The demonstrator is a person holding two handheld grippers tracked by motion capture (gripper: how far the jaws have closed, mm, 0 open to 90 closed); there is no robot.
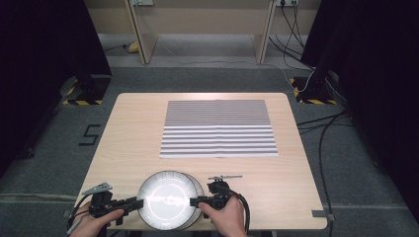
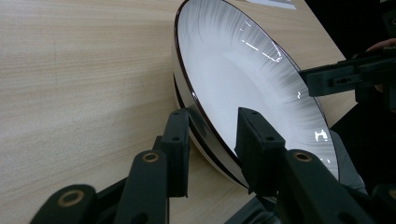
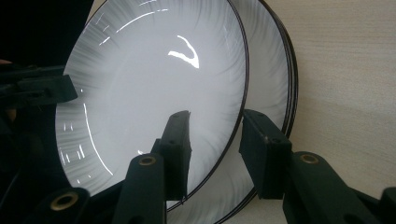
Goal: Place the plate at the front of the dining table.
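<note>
My left tongs (image 2: 212, 144) and right tongs (image 3: 215, 149) each straddle the top plate's (image 1: 165, 197) rim, jaws parted, not yet pinching. The stack (image 3: 280, 70) sits at the table's (image 1: 276, 187) near edge. I'd close both evenly, then lift level.

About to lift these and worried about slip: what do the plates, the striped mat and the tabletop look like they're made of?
Plates: apparently glazed ceramic, white with a thin dark rim; sharp light reflections mark a hard, glossy, probably slick surface. Striped mat: thin, flat and matte with a faint centre crease, likely fabric or paper, can't tell which. Tabletop: pale wood grain, smooth with a low sheen, probably laminate or veneer.
</note>
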